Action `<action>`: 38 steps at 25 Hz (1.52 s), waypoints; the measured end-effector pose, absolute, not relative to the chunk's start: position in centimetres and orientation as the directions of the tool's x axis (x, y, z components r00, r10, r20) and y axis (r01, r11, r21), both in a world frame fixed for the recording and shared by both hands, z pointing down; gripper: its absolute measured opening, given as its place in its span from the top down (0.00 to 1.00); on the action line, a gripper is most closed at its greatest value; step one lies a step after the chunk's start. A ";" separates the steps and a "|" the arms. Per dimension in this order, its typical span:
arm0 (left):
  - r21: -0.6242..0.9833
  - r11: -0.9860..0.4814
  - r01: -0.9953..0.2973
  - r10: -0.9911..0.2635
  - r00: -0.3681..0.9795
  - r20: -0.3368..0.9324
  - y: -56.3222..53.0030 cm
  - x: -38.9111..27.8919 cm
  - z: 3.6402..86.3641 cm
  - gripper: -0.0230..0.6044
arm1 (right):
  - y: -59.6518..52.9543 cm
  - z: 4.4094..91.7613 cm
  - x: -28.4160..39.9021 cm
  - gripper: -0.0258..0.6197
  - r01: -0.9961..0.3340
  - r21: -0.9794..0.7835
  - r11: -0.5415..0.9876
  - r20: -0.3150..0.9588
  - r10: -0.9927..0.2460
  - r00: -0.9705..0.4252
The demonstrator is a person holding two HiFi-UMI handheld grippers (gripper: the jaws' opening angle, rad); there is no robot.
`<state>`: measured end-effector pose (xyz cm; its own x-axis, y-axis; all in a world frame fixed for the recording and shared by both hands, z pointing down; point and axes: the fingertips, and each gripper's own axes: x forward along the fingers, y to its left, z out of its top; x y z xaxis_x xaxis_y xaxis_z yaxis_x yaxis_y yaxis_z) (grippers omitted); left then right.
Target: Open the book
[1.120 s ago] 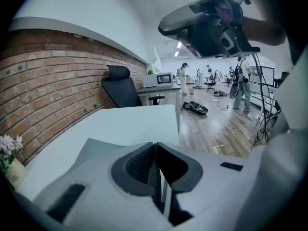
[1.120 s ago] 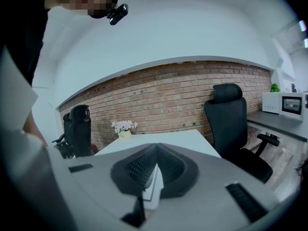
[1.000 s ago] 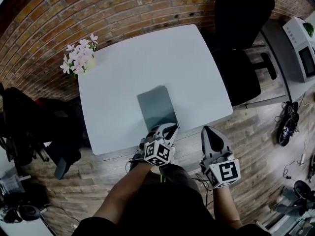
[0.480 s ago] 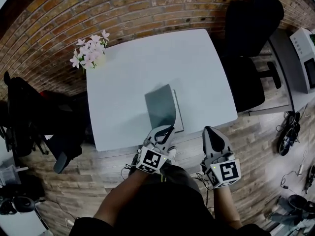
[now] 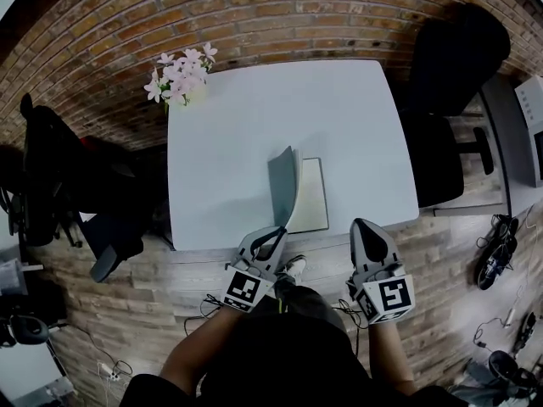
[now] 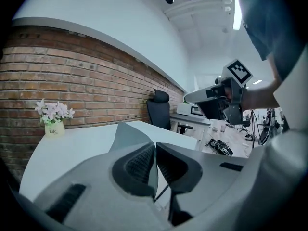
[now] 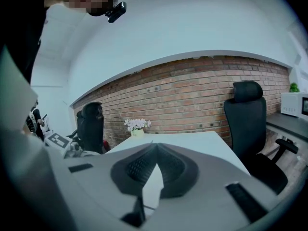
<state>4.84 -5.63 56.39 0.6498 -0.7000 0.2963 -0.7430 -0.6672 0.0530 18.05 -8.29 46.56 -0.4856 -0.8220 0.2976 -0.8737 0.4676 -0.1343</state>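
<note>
White table [image 5: 237, 142] by a brick wall [image 5: 280, 15], office clutter around.
Pink flowers [image 5: 181, 70] in a pot stand at the table's far left corner, near the wall. One black chair [image 5: 450, 66] sits at the right side, another [image 5: 51, 176] at the left. Cables [image 5: 492, 257] lie on the wood floor [image 5: 161, 287]; a microwave [image 7: 294, 105] stands beyond the right chair.

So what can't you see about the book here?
- Print on the open page: too small in the head view.
- How much of the cover the left tongs pinch: the tongs themselves hide it in the left gripper view.
- Most of the book in the right gripper view: the right tongs block it.
</note>
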 end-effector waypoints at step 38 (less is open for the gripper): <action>0.183 -0.134 -0.974 -0.793 0.216 0.569 -1.6 -15.7 67.2 0.90 | -9.1 47.6 15.6 0.94 -0.852 -0.116 0.510 0.311 -0.796 -0.519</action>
